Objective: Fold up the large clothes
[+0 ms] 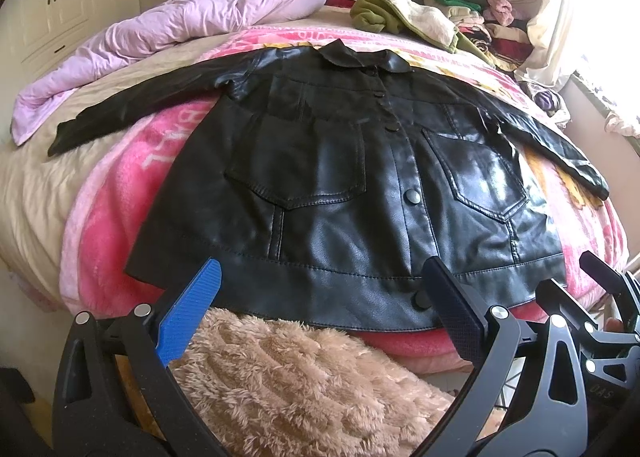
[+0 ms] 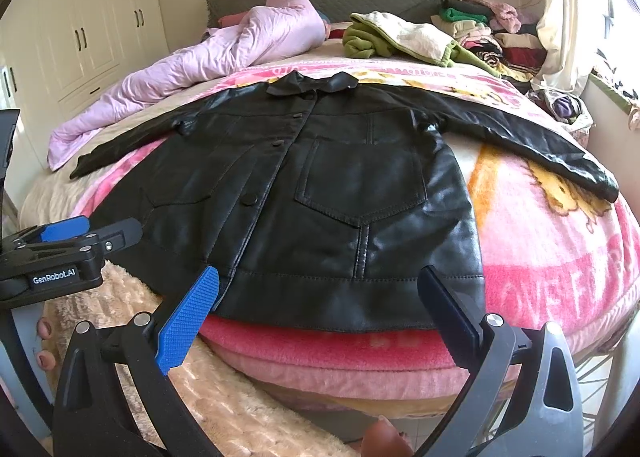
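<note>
A black leather jacket point(image 1: 328, 185) lies flat and buttoned on a pink blanket point(image 1: 120, 193), collar far, hem near, both sleeves spread out sideways. It also shows in the right wrist view point(image 2: 320, 193). My left gripper point(image 1: 320, 289) is open and empty, hovering just before the hem near its middle. My right gripper point(image 2: 320, 293) is open and empty, hovering just before the hem's right half. The right gripper shows at the right edge of the left wrist view point(image 1: 600, 297); the left gripper shows at the left edge of the right wrist view point(image 2: 96, 233).
A fluffy beige throw point(image 1: 304, 385) hangs at the bed's near edge. A lilac duvet point(image 1: 168, 25) lies bunched at the far left. A green-and-cream garment point(image 1: 404, 13) and stacked clothes point(image 1: 480, 17) sit at the far right by the curtain point(image 1: 560, 9). White wardrobes point(image 2: 80, 25) stand left.
</note>
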Demonstrator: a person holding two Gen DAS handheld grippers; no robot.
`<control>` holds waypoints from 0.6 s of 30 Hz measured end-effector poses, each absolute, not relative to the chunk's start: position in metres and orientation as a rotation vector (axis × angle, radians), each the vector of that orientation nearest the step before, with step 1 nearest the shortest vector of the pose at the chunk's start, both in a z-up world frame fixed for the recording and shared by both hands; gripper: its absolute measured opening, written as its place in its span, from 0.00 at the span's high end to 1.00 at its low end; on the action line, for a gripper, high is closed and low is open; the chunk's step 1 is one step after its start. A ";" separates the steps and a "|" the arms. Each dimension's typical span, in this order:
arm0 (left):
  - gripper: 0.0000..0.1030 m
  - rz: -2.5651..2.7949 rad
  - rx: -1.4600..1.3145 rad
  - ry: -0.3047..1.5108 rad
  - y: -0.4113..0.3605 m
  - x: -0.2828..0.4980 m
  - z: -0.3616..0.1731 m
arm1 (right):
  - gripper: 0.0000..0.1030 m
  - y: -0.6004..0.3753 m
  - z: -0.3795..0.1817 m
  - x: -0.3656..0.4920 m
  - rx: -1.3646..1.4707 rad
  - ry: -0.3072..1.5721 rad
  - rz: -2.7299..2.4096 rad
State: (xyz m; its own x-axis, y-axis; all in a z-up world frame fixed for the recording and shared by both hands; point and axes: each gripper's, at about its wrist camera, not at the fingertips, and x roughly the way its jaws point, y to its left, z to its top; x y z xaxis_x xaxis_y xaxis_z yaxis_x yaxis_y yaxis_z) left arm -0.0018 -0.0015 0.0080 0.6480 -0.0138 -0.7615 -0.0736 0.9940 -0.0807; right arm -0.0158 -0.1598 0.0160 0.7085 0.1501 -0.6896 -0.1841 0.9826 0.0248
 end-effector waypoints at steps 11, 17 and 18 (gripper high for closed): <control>0.08 0.030 -0.105 0.867 -0.005 -0.001 0.011 | 0.04 -0.161 0.018 -0.016 -0.046 0.753 0.181; 0.08 0.028 -0.106 0.867 -0.004 -0.002 0.011 | 0.04 -0.161 0.018 -0.016 -0.045 0.754 0.182; 0.08 0.028 -0.106 0.868 -0.004 -0.001 0.011 | 0.04 -0.161 0.018 -0.016 -0.046 0.753 0.179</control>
State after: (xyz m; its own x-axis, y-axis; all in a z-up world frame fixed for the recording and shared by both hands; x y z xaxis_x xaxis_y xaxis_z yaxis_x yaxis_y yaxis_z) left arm -0.0013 -0.0044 0.0108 0.6462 -0.0187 -0.7629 -0.0679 0.9943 -0.0819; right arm -0.0159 -0.1611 0.0183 0.7150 0.1455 -0.6839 -0.1783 0.9837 0.0229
